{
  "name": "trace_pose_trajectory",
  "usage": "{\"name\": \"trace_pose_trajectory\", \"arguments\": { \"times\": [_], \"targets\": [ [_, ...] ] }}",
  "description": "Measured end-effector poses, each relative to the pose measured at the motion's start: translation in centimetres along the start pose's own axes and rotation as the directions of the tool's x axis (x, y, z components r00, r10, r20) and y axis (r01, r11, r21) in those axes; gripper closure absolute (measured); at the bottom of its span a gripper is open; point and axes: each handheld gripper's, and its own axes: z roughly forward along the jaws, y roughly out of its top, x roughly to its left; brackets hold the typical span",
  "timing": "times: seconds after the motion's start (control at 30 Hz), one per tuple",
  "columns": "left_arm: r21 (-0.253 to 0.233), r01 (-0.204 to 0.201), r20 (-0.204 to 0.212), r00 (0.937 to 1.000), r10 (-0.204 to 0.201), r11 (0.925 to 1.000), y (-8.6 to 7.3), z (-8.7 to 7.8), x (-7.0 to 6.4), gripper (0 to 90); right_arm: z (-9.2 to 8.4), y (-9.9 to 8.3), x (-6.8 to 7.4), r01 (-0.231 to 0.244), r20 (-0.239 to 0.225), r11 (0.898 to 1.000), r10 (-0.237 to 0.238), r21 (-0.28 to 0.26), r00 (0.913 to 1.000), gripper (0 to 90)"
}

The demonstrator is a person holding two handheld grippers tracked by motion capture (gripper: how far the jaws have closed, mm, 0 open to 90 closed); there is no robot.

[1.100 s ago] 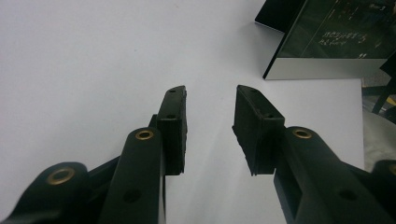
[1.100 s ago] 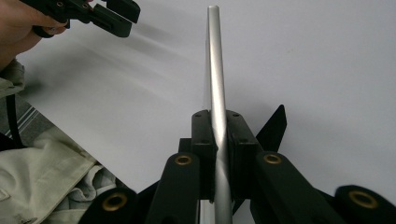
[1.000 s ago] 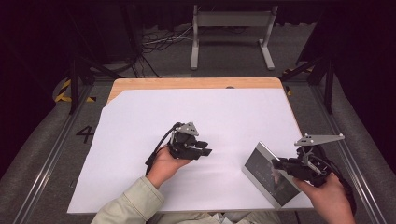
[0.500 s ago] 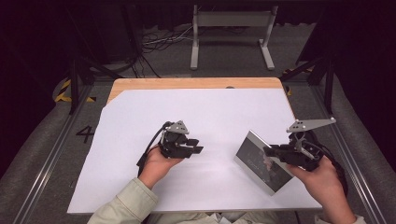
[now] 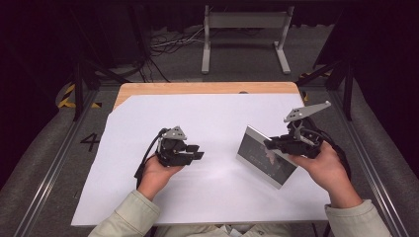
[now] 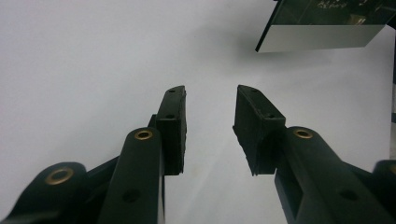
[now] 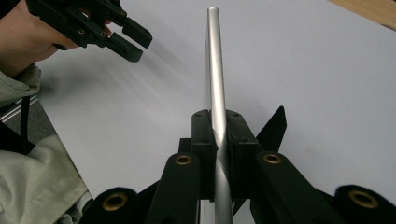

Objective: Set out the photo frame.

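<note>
I hold the tablet (image 7: pixel 214 70) on edge in my right gripper (image 5: pixel 274 143), pads clamped on its thin silver rim, likely to keep it clear above the white sheet (image 5: pixel 212 118). Farther off, my left gripper (image 6: pixel 208 121) hovers half open, holding nothing, its tips aimed toward the tablet.

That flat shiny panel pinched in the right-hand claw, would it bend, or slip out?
The panel probably stays stiff: its silver edge runs dead straight beyond the right gripper. It may slip, since its faces look smooth and glossy and the grip is on one edge only. Thin and held on edge, it would likely tip flat if let go.
</note>
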Motion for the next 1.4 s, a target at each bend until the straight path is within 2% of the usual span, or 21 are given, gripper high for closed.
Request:
{"name": "trace_pose_trajectory", "arguments": {
  "times": [0.1, 0.3, 0.4, 0.7, 0.87, 1.0, 1.17, 1.4],
  "targets": [
    [-0.005, 0.001, -0.005, 1.0000, -0.001, 1.0000, -0.1, -0.2, 0.0, 64.2, 0.6, 0.7, -0.4, 0.014, -0.018, 1.000, -0.014, 0.004, 0.9997, 83.6],
    [-0.007, 0.013, -0.015, 0.9998, -0.013, 0.9999, -0.4, -0.5, 0.1, 64.2, 1.4, 1.9, -1.2, 0.081, -0.037, 0.997, -0.081, 0.009, 0.9961, 83.6],
    [-0.006, 0.013, -0.015, 0.9998, -0.013, 0.9999, -0.5, -0.6, 0.2, 64.2, 1.8, 2.4, -1.4, 0.121, -0.057, 0.992, -0.120, 0.015, 0.9911, 83.6],
    [-0.006, 0.015, -0.010, 0.9998, -0.015, 0.9999, -0.4, -0.5, 0.3, 64.2, 2.9, 3.5, -1.8, 0.190, -0.130, 0.981, -0.184, 0.038, 0.9743, 83.6],
    [-0.001, 0.017, -0.012, 0.9998, -0.017, 0.9999, -0.4, -0.4, 0.3, 64.2, 3.8, 4.2, -2.4, 0.220, -0.194, 0.974, -0.206, 0.052, 0.9591, 83.6],
    [0.003, 0.016, -0.006, 0.9999, -0.016, 0.9999, -0.4, -0.3, 0.4, 64.2, 4.7, 4.6, -2.9, 0.265, -0.226, 0.962, -0.245, 0.061, 0.9427, 83.6],
    [0.007, 0.016, -0.006, 0.9998, -0.016, 0.9998, -0.4, -0.2, 0.4, 64.1, 5.2, 5.2, -3.4, 0.280, -0.258, 0.958, -0.256, 0.061, 0.9316, 83.6],
    [0.008, 0.017, -0.003, 0.9998, -0.017, 0.9998, -0.4, -0.1, 0.4, 64.1, 6.1, 5.6, -4.2, 0.334, -0.313, 0.941, -0.299, 0.063, 0.9013, 83.6]
  ]
}}
